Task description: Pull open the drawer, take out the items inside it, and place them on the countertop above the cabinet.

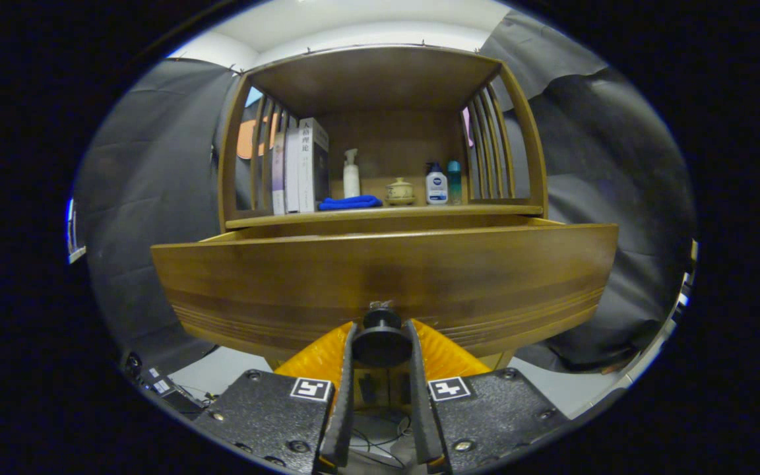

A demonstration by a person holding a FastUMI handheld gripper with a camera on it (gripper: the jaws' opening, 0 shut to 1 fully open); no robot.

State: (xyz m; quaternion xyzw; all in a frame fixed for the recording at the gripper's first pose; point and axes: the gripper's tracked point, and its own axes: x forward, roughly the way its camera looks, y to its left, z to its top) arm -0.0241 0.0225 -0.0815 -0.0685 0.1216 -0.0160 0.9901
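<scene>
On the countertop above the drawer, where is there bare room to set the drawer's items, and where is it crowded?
Bare wood shows along the countertop's front edge right of the blue cloth, ahead of the lidded cup and bottles. The left is crowded: books, cloth and spray bottle. The gripper has its jaws shut on the drawer knob; the drawer is pulled partly out.

The wooden drawer (386, 277), its broad grooved front slightly pulled out from under the cabinet's desk (380, 214), has its dark round knob (380, 342) held between the two fingers of the claw (380, 353), both pressing its sides.
</scene>
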